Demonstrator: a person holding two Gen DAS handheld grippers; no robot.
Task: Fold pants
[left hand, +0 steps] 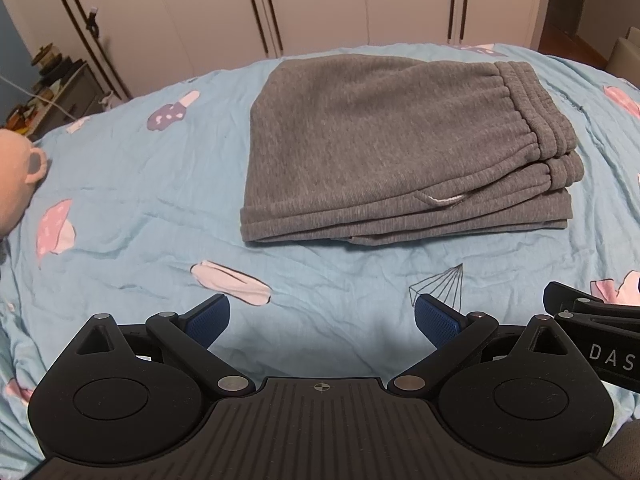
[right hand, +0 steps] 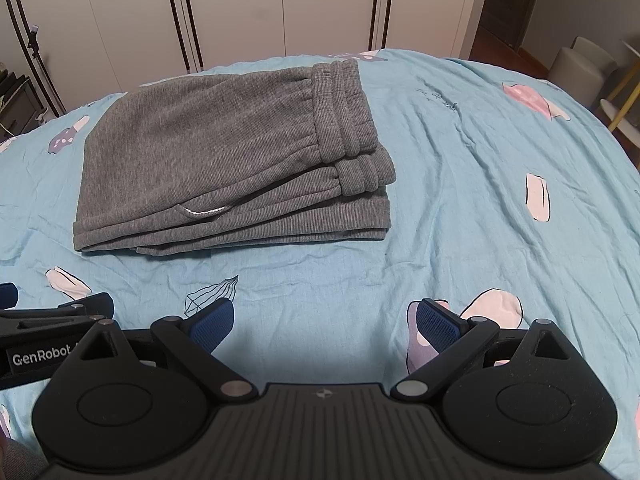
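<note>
Left gripper (left hand: 322, 320) and right gripper (right hand: 325, 322) level side by side, low over the sheet (left hand: 120, 208), jaws spread wide, empty. Pants (left hand: 384, 152) folded ahead, mid-bed, well apart from both. Perhaps a plush toy (left hand: 16, 176) at far left.

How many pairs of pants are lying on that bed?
1. A single pair of grey pants, already folded into a stack, lies on the blue bedsheet ahead of both open grippers. Nothing suggests another pair, though the bed's edges run out of view.
</note>
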